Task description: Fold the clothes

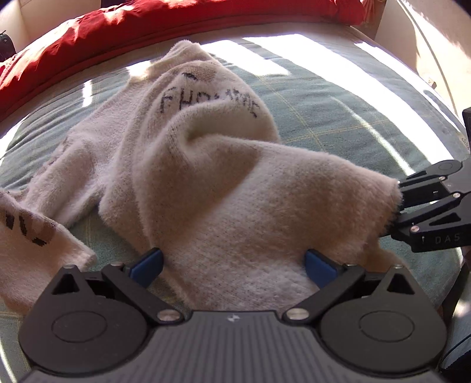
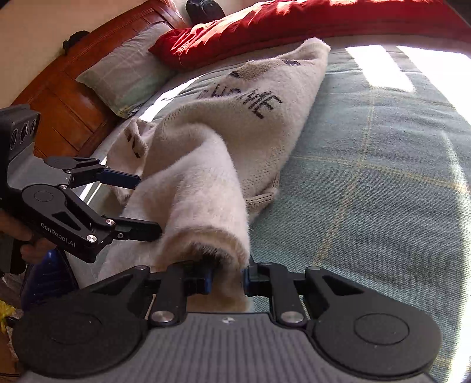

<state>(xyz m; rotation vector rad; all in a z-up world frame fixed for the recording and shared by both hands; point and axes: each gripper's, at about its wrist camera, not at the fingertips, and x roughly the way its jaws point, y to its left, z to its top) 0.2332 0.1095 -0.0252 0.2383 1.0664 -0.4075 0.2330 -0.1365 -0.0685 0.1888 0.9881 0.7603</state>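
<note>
Right gripper pinched on a bunched fold of the cream sweater (black lettering on top). Left gripper fingers spread wide, sweater between them. Green plaid bed, red blanket along its far edge.

"GenRobot.AI" on left gripper arm; "DAS" on right gripper; dark lettering ending "ME" on sweater.

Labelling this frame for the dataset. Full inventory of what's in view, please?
sweater: 1, cream with dark lettering, crumpled on the bed, part lifted
bedsheet: 1, green plaid, under the sweater
red blanket: 1, red, far edge of the bed
pillow: 1, pale green, by the headboard
headboard: 1, brown wood, at the bed's end
left gripper: black, blue pads, open around a sweater fold
right gripper: black, pinching the sweater's edge
hand: 1, holding the left gripper's handle
</note>
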